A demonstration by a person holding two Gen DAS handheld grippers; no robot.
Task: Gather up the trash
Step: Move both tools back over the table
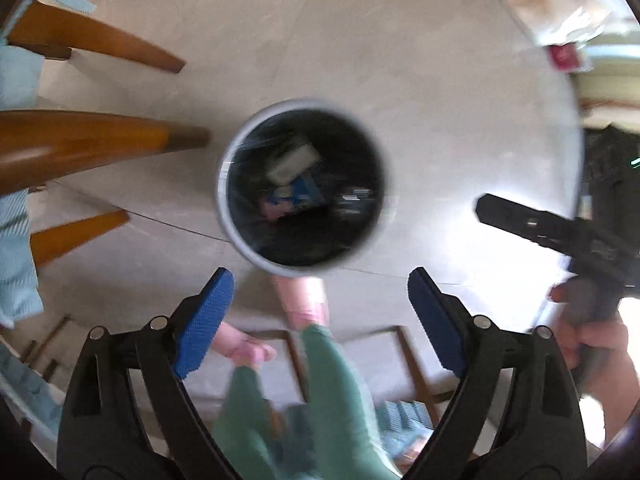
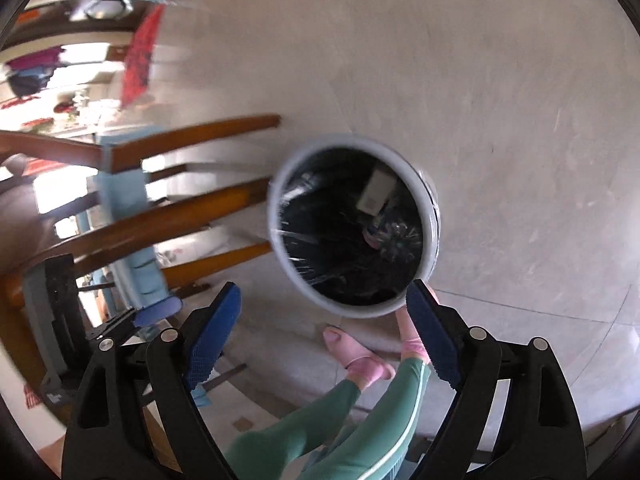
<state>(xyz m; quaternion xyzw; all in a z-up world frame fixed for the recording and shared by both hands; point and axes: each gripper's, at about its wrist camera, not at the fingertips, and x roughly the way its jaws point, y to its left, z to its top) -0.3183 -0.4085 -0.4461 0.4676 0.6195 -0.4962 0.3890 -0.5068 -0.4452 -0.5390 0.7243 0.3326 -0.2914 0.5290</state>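
A round grey trash bin [image 1: 240, 240] with a black liner stands on the pale floor, seen from above in both wrist views [image 2: 424, 208]. Inside it lie a white packet [image 1: 292, 162] and blue and pink wrappers [image 1: 296, 196]; the right wrist view shows the white packet [image 2: 376, 192] and a crumpled clear piece [image 2: 398, 236]. My left gripper [image 1: 320, 304] hangs open above the bin's near side, nothing between its blue pads. My right gripper [image 2: 324, 320] is open too, empty, near the bin's rim. The right gripper [image 1: 560, 236] also appears at the right edge of the left wrist view.
Wooden chair legs [image 1: 100, 144] with light blue cloth [image 1: 16, 248] stand left of the bin [image 2: 200, 208]. A person's green-trousered legs and pink socks [image 1: 304, 304] [image 2: 360, 356] stand just below the bin. Boxes and bags [image 1: 568, 20] lie at the far right.
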